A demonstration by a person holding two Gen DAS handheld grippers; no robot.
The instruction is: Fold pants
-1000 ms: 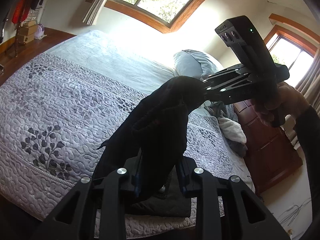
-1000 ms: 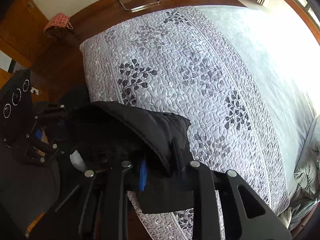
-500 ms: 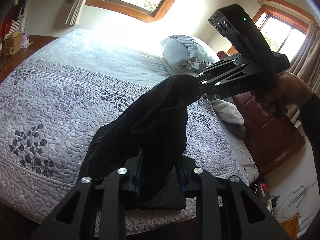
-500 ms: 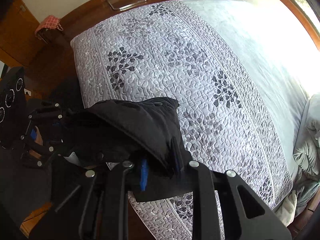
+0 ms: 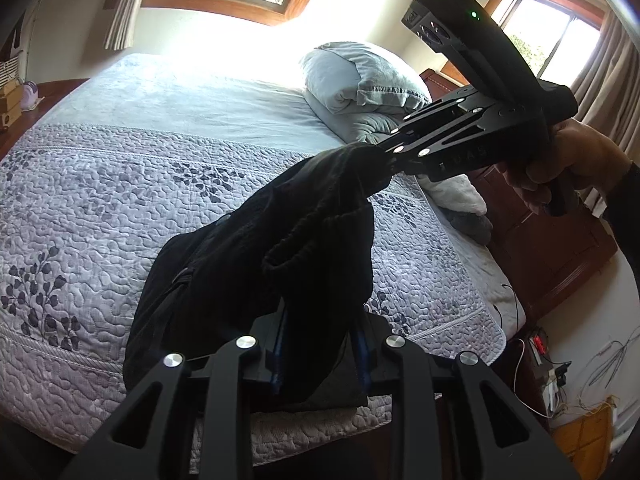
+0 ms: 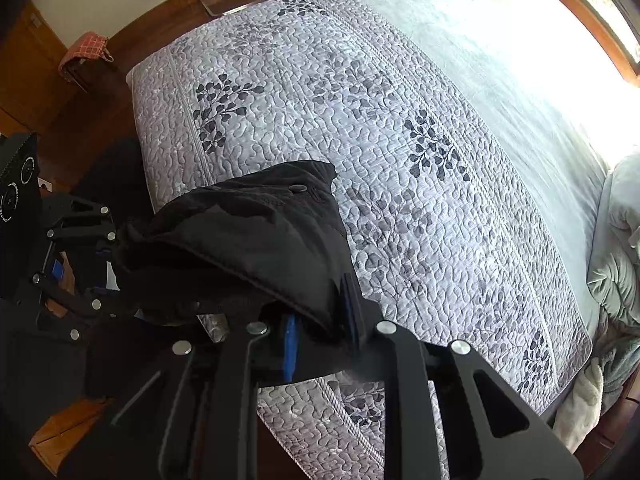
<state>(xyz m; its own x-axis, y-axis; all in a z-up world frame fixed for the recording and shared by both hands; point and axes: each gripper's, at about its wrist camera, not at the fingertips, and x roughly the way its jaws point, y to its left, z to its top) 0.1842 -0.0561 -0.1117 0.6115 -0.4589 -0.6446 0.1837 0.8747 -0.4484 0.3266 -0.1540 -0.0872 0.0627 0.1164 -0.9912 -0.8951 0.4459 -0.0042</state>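
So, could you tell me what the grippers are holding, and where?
Both hold the black pants: left gripper and right gripper each pinch a bunched edge.

Left gripper [image 5: 320,356] and right gripper [image 6: 318,334] both clamped, raised.

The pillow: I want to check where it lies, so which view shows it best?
The left wrist view: the pillow lies whole at the head of the bed. The right wrist view catches only pale bedding at its right edge.
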